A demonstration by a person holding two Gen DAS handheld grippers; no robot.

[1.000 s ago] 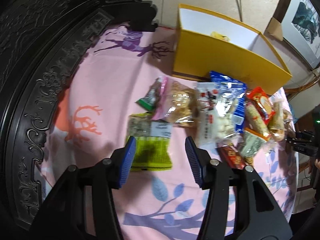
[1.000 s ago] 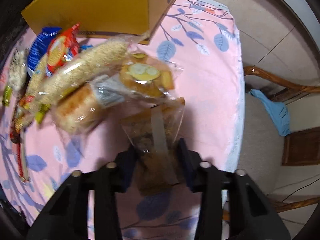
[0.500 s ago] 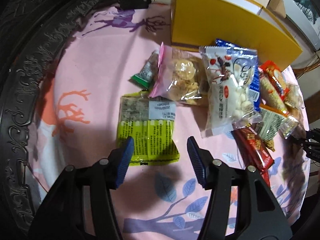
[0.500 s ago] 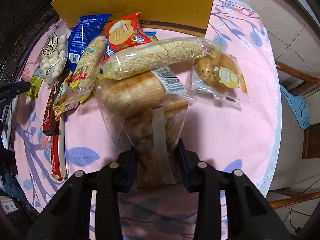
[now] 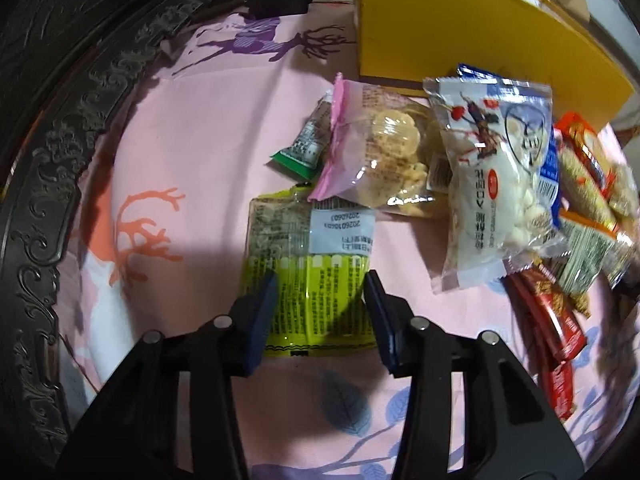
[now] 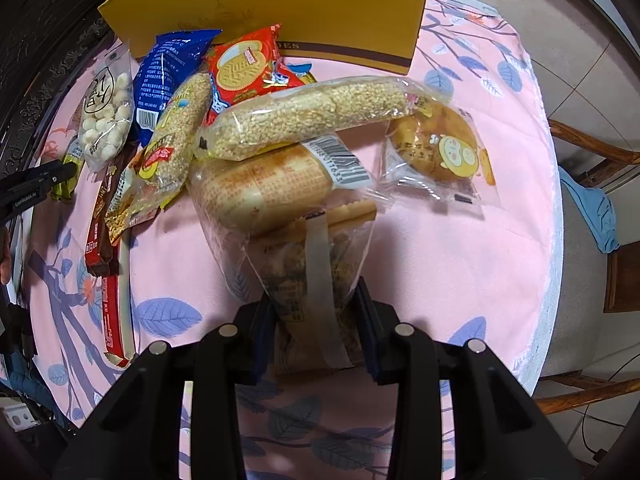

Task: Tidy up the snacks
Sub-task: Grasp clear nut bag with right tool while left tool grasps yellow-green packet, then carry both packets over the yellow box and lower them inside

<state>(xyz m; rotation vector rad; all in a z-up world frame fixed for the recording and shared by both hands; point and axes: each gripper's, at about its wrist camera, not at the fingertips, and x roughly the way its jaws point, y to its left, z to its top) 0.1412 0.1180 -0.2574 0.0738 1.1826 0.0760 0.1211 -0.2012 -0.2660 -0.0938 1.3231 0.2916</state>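
A yellow-green snack packet (image 5: 308,240) lies flat on the pink tablecloth (image 5: 192,140). My left gripper (image 5: 320,292) points down over its near half, jaws closing. The blue pads straddle its two sides and the packet still looks flat. My right gripper (image 6: 316,304) is shut on a clear packet of brown snack with a white strip (image 6: 312,256), whose far end rests against a bread packet (image 6: 264,188). The yellow box (image 5: 440,28) stands at the table's far side, also seen as the yellow box (image 6: 280,0) in the right wrist view.
Several snacks lie in a heap before the box: a pink-edged puff bag (image 5: 384,152), a white candy bag (image 5: 492,184), red bars (image 5: 552,320), a long rice bar (image 6: 312,116), a round cake (image 6: 440,148). A dark carved frame (image 5: 48,160) borders the left. A chair with blue cloth (image 6: 592,208) stands past the table's right edge.
My left gripper has come down onto the yellow-green packet and its jaws have narrowed around it. The right gripper shifted sideways with its packet early on, then stayed still.
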